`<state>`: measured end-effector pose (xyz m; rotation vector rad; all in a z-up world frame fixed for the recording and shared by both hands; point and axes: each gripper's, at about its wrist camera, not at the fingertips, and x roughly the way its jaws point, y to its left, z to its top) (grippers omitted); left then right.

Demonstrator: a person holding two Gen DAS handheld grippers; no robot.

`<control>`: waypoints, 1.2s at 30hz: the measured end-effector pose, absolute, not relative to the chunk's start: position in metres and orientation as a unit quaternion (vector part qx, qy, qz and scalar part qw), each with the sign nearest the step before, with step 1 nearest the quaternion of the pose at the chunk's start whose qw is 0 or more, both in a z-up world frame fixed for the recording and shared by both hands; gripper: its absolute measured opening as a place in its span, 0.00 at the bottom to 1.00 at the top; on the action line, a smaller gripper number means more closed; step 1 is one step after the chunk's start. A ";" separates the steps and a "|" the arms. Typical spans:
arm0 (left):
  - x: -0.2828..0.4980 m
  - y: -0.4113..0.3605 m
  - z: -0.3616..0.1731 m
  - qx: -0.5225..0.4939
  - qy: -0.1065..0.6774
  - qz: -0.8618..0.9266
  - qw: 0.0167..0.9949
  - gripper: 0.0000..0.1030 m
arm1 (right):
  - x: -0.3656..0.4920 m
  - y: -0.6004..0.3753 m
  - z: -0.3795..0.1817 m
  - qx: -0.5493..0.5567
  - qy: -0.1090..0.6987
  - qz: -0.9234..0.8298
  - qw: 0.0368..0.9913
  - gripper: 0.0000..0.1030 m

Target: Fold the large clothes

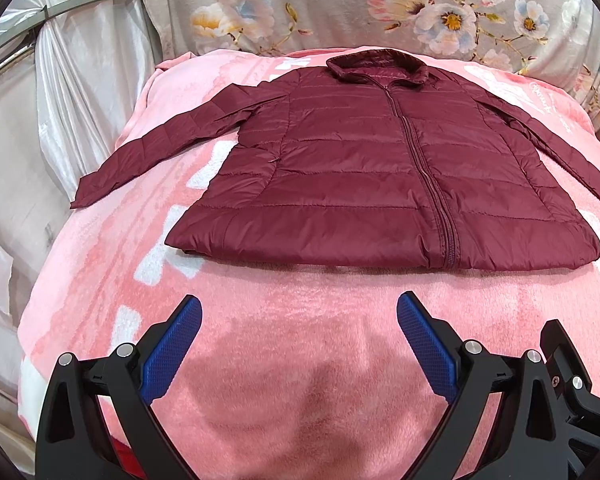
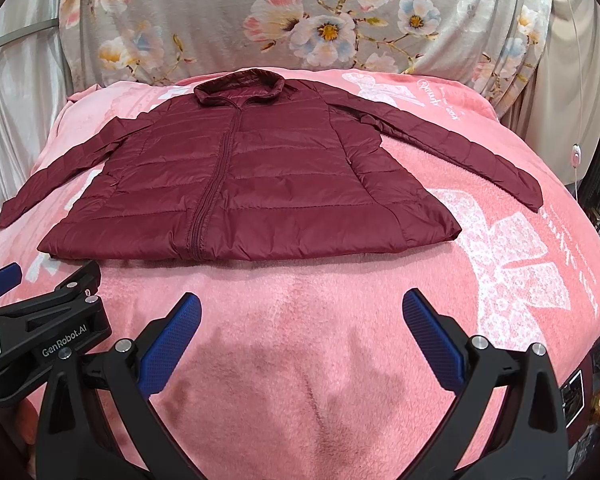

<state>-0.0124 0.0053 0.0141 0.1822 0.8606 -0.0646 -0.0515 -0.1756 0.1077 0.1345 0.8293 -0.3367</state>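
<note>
- Pink fleece blanket (image 1: pixel 284 360) covers the bed in the left wrist view, with a grey floral cloth (image 1: pixel 340 0) draped behind it and pale shiny curtain fabric (image 1: pixel 60 120) at the left.
- On it lies the maroon quilted jacket (image 1: pixel 360 168), front up and zipped, collar at the far end and hem toward the camera; laid flat like this, every edge is reachable for folding.
- Its sleeve on the picture's left (image 1: pixel 148 148) stretches out diagonally away from the body, so it can be picked up and turned inward without dragging the torso.
- Left tool (image 1: pixel 299 322) hovers over bare blanket just short of the hem, its blue pads (image 1: pixel 172 352) spread wide and holding nothing; I judge it is poised to approach, no fold yet begun.
- Seen from the right wrist, the same blanket (image 2: pixel 300 360) shows white bow prints on its right half, and the floral cloth (image 2: pixel 300 8) again fills the back.
- Here the jacket (image 2: pixel 260 184) sits slightly left of centre, and the sleeve on the picture's right (image 2: pixel 460 156) runs out straight toward the blanket's edge, well apart from the hem corner.
- Right tool (image 2: pixel 302 318) is likewise gaping and empty, above the blanket near the hem, its pads (image 2: pixel 432 340) touching no cloth.
- Part of the left tool's body (image 2: pixel 48 332) shows at the lower left, close beside, suggesting both hands start from the near side together.
- Slippery, puffy fabric may slide or spring back, so a firm pinch at a seam or cuff seems wise.
</note>
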 end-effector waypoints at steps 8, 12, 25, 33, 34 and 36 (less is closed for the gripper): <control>-0.012 0.005 0.014 0.088 0.416 -0.031 0.905 0.92 | -0.052 -0.175 0.108 0.065 0.401 -0.162 0.899 0.95; -0.013 0.005 0.013 0.088 0.416 -0.031 0.904 0.92 | -0.053 -0.173 0.108 0.065 0.401 -0.162 0.899 0.95; -0.016 0.007 0.012 0.086 0.417 -0.031 0.905 0.92 | -0.054 -0.171 0.107 0.065 0.401 -0.161 0.900 0.95; -0.015 0.008 0.013 0.086 0.417 -0.031 0.904 0.92 | -0.054 -0.169 0.107 0.064 0.402 -0.161 0.899 0.95; -0.015 0.008 0.012 0.086 0.417 -0.031 0.904 0.92 | -0.054 -0.169 0.107 0.064 0.402 -0.161 0.899 0.95; -0.015 0.008 0.013 0.086 0.417 -0.031 0.904 0.92 | -0.054 -0.169 0.107 0.065 0.402 -0.161 0.899 0.95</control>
